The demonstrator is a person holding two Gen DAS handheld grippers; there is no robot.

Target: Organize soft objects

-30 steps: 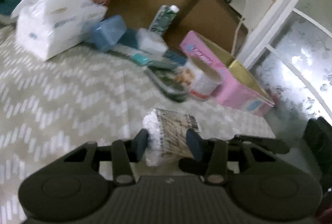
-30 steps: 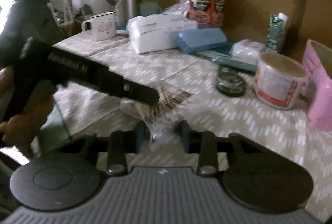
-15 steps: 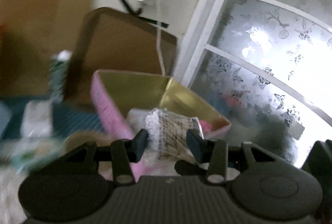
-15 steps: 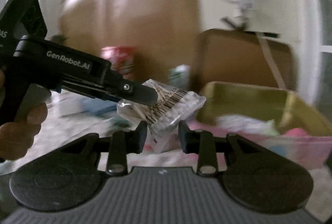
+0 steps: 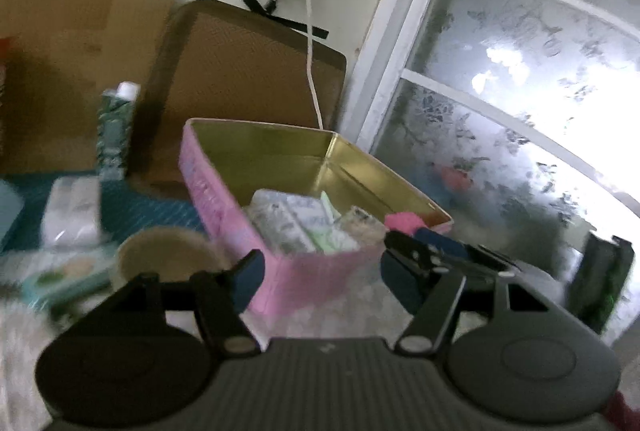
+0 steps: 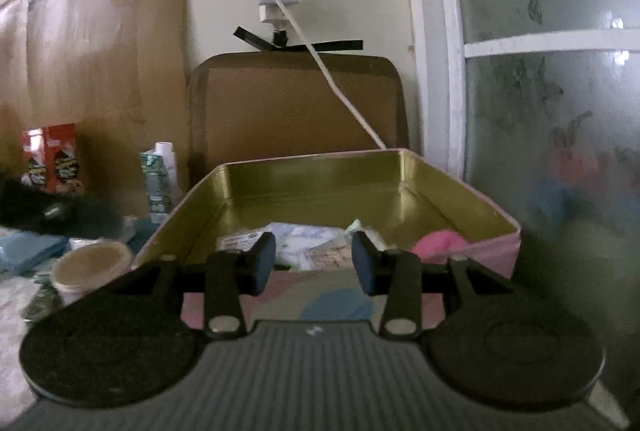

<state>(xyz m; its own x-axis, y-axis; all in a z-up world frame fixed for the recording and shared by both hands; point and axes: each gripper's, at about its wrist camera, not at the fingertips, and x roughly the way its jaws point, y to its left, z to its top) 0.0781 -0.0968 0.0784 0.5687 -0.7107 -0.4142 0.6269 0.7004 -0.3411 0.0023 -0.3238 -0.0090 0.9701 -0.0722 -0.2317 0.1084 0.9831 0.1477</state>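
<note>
1. The tin (image 6: 460, 191), pink outside and gold inside, stands on the counter (image 5: 352, 315) straight ahead of both sets of jaws; in the right wrist view its near wall is just beyond the fingertips. It looks stiff and thin-walled, so I judge it light and apt to slide if nudged; better left where it stands

2. Left gripper (image 5: 324, 275): jaws wide apart, nothing between them. The tin's near corner sits ahead of the gap, and the right gripper's finger (image 5: 424, 255) shows just beyond the right-hand jaw

3. Right gripper (image 6: 314, 263): jaws partly open, nothing held, hovering at the tin's near rim and looking over it at the contents

4. The packets (image 5: 296, 219), pale film-wrapped soft goods, lie inside the tin ahead of the left jaws, near the front wall. They probably weigh little, give under pressure and have slick wrapping; a hold across the middle of the narrow side, squeezed gently, should suit them

5. The pouf (image 6: 440, 245), a pink soft lump, lies in the tin ahead and right of the right jaws. Likely feather-light and springy, fine to pinch anywhere

6. The tub (image 6: 94, 263) stands left of the jaws, beside the tin; rigid, no part of the soft lot
</note>
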